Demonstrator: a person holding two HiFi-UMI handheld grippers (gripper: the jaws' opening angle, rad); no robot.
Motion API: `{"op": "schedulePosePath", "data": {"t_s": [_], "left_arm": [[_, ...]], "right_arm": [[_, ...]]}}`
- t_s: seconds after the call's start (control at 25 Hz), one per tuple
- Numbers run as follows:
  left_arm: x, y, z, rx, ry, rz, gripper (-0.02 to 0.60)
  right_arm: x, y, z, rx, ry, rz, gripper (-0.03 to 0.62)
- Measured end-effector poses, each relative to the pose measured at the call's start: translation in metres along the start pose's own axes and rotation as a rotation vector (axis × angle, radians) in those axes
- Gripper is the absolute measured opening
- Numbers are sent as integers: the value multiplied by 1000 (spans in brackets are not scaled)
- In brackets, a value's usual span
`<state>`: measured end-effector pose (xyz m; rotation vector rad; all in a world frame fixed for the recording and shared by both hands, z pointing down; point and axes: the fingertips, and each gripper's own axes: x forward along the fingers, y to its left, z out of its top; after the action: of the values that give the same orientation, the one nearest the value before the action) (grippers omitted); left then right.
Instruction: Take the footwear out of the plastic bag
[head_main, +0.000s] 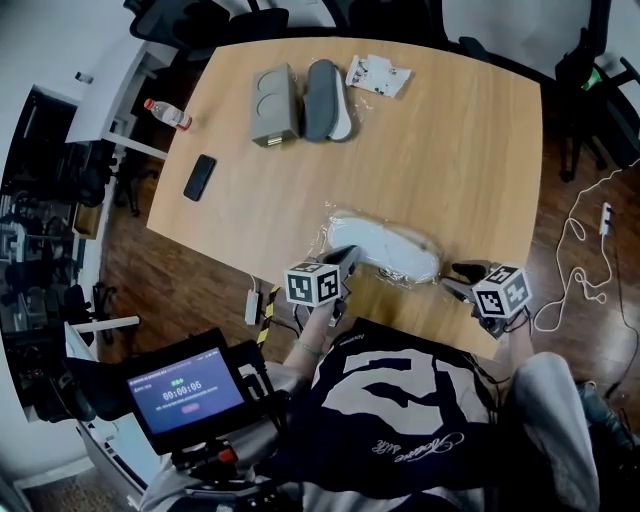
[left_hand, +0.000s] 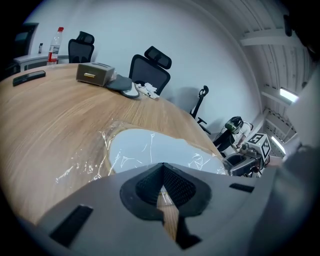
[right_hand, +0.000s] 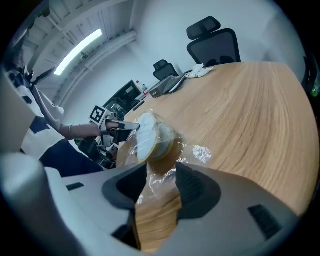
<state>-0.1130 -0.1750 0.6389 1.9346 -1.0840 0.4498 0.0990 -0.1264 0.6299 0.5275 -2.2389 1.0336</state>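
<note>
Wooden table, plastic bag with white slipper, timer screen "00:00:05"

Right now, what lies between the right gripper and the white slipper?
Only the crumpled clear end of the plastic bag, on the wooden table; the right gripper view shows it.

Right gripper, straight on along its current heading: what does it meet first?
Likely loose film of the plastic bag, lying between the open jaws of the right gripper; just behind it, the end of the white slipper. Depth unclear.
</note>
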Motion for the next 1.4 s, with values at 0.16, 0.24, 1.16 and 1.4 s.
{"op": "schedulePosePath", "data": {"t_s": [0.16,0.24,1.16,1.4], "left_arm": [[1,-1,0,-6,3,-8,3],[1,0,-1,-14,8,-14,3],[10,8,-1,-79,13,-29,3],[1,12,5,-89,-86,4,3]], "right_arm": [[10,2,17,65,-52,28,225],[15,3,22,58,-45,32,232],[32,-4,56,316,-253,198,96],[22,8,59,382,-322,167,71]]}}
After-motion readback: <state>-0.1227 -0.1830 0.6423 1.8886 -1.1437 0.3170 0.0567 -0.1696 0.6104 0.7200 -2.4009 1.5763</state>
